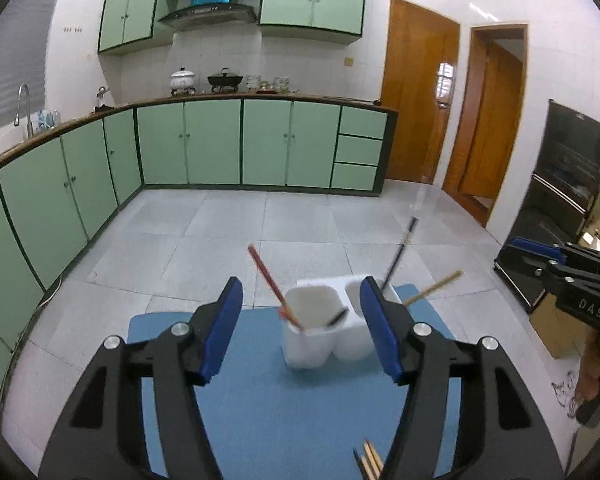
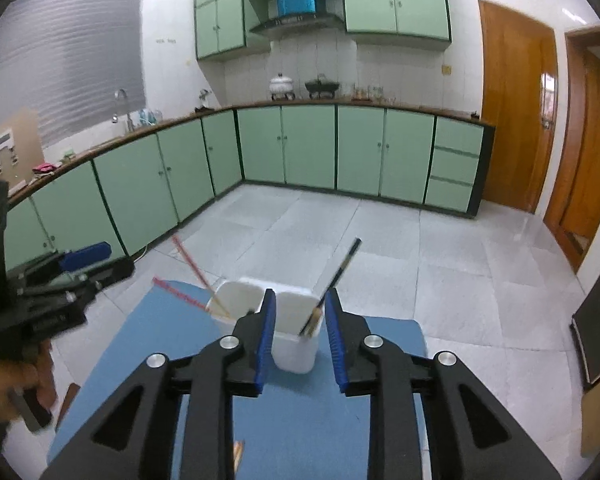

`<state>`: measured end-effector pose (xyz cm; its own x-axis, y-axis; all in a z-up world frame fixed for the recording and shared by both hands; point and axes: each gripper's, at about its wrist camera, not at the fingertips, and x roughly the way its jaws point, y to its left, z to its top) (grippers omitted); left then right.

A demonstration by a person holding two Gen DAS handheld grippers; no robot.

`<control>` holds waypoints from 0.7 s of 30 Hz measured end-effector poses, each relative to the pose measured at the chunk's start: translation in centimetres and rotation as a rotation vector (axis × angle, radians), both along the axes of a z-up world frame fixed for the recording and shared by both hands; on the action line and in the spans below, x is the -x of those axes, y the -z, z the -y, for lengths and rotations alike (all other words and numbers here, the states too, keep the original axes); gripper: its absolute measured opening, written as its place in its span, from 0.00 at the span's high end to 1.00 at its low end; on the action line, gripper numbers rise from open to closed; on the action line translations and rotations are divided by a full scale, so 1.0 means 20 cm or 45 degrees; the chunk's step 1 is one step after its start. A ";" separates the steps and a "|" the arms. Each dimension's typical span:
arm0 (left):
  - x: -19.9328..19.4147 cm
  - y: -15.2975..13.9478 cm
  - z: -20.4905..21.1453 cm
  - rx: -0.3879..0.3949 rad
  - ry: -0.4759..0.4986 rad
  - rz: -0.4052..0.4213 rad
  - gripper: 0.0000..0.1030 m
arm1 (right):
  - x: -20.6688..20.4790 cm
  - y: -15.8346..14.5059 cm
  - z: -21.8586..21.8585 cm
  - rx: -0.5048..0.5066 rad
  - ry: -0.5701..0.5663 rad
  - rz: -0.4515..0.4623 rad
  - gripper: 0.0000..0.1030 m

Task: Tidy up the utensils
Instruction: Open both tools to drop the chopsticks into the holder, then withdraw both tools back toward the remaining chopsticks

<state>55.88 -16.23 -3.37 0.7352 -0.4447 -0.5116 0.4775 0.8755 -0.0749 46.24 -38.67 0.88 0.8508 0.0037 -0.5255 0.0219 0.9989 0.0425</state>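
Observation:
A white two-compartment utensil holder (image 1: 320,340) stands on a blue mat (image 1: 280,412). Its left cup holds a red chopstick (image 1: 266,276); its right cup holds a black chopstick (image 1: 400,252) and a wooden one (image 1: 434,289). Loose wooden chopsticks (image 1: 370,460) lie on the mat at the near edge. My left gripper (image 1: 302,330) is open and empty, just short of the holder. My right gripper (image 2: 300,340) is open and empty, its jaws either side of the holder's right cup (image 2: 296,332). The black chopstick (image 2: 336,276) leans out of that cup.
Green kitchen cabinets (image 1: 220,144) line the far and left walls under a wooden counter. Two wooden doors (image 1: 416,92) stand at the right. A black cabinet (image 1: 560,208) and a cardboard box (image 1: 556,328) sit at the right. The floor is grey tile.

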 end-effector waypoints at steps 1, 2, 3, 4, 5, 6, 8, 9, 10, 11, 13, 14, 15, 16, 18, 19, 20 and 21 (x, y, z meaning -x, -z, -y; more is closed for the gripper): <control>0.08 0.01 -0.03 -0.012 0.010 0.012 0.37 | 0.08 0.01 -0.01 0.000 -0.006 0.012 0.76; 0.16 0.04 -0.06 -0.022 0.021 0.024 0.35 | 0.20 0.05 -0.01 -0.015 -0.016 0.024 0.74; 0.27 0.07 -0.09 -0.034 0.034 0.043 0.32 | 0.33 0.12 -0.03 -0.023 -0.029 0.016 0.74; 0.40 0.14 -0.13 -0.062 0.045 0.052 0.31 | 0.42 0.18 -0.05 -0.028 -0.035 0.009 0.74; 0.48 0.18 -0.16 -0.072 0.052 0.055 0.29 | 0.55 0.29 -0.07 -0.033 -0.041 -0.010 0.74; 0.61 0.26 -0.19 -0.088 0.058 0.058 0.27 | 0.67 0.41 -0.11 -0.032 -0.048 -0.045 0.74; 0.83 0.43 -0.25 -0.121 0.067 0.044 0.27 | 0.86 0.63 -0.18 -0.030 -0.053 -0.110 0.74; 0.91 0.51 -0.27 -0.128 0.070 0.020 0.26 | 0.97 0.76 -0.22 -0.049 -0.060 -0.153 0.74; 1.02 0.61 -0.29 -0.130 0.070 -0.020 0.26 | 1.03 0.84 -0.26 -0.058 -0.072 -0.184 0.74; 1.08 0.68 -0.31 -0.127 0.066 -0.048 0.26 | 1.11 0.94 -0.32 -0.051 -0.093 -0.212 0.74; 1.22 0.80 -0.33 -0.137 0.060 -0.081 0.26 | 1.22 1.06 -0.43 -0.019 -0.126 -0.232 0.74; 1.29 0.87 -0.34 -0.141 0.057 -0.093 0.26 | 1.25 1.11 -0.48 -0.013 -0.140 -0.249 0.74; 1.34 0.93 -0.34 -0.148 0.063 -0.108 0.26 | 1.26 1.14 -0.51 -0.013 -0.149 -0.257 0.74; 1.39 0.99 -0.32 -0.168 0.071 -0.129 0.26 | 1.26 1.17 -0.55 -0.005 -0.162 -0.263 0.74; 1.43 1.08 -0.30 -0.185 0.073 -0.154 0.26 | 1.23 1.20 -0.60 0.002 -0.179 -0.265 0.74; 1.43 1.13 -0.29 -0.202 0.077 -0.187 0.26 | 1.21 1.21 -0.61 0.001 -0.188 -0.270 0.74; 1.44 1.16 -0.27 -0.216 0.079 -0.205 0.26 | 1.20 1.22 -0.62 0.011 -0.186 -0.267 0.74; 1.42 1.18 -0.27 -0.224 0.075 -0.208 0.27 | 1.18 1.22 -0.62 0.016 -0.190 -0.264 0.74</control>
